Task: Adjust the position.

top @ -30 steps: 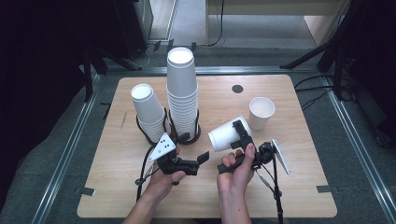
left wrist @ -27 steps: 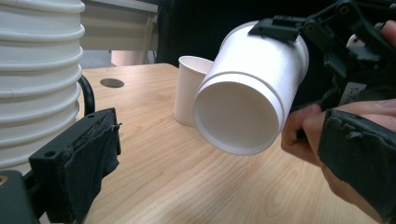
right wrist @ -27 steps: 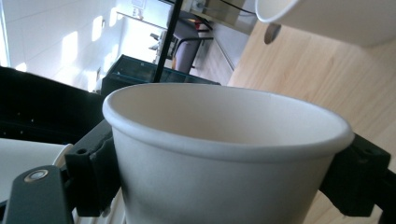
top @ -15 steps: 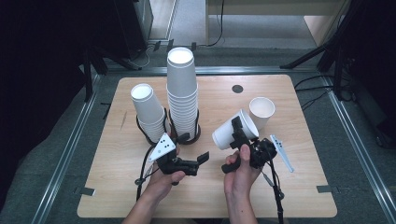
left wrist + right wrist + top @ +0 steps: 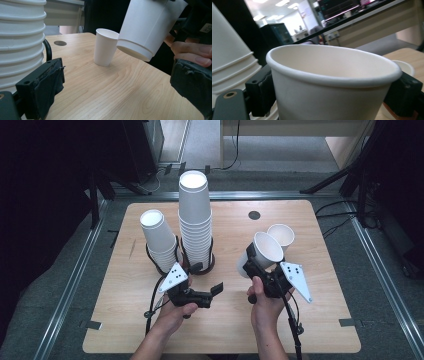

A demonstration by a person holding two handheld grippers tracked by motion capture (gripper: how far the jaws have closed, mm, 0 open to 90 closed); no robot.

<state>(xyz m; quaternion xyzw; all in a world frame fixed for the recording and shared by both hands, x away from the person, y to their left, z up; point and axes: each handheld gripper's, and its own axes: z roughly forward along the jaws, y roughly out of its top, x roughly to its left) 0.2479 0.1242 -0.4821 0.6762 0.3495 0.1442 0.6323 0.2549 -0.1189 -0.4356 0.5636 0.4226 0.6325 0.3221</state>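
White paper cup (image 5: 264, 253) sits clamped between the right gripper (image 5: 261, 266) jaws, tilted and lifted off the bench (image 5: 320, 320); those jaws have just been easing apart a little. Level it, then lower it clear of the upright cup (image 5: 281, 236) just behind, which crowds the landing spot. Left gripper (image 5: 212, 292) jaws stand wide and empty near the two cup stacks (image 5: 195, 220).

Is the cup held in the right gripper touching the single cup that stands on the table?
Apart. In the left gripper view the held cup hangs tilted above the table, and dark background shows between it and the standing cup.
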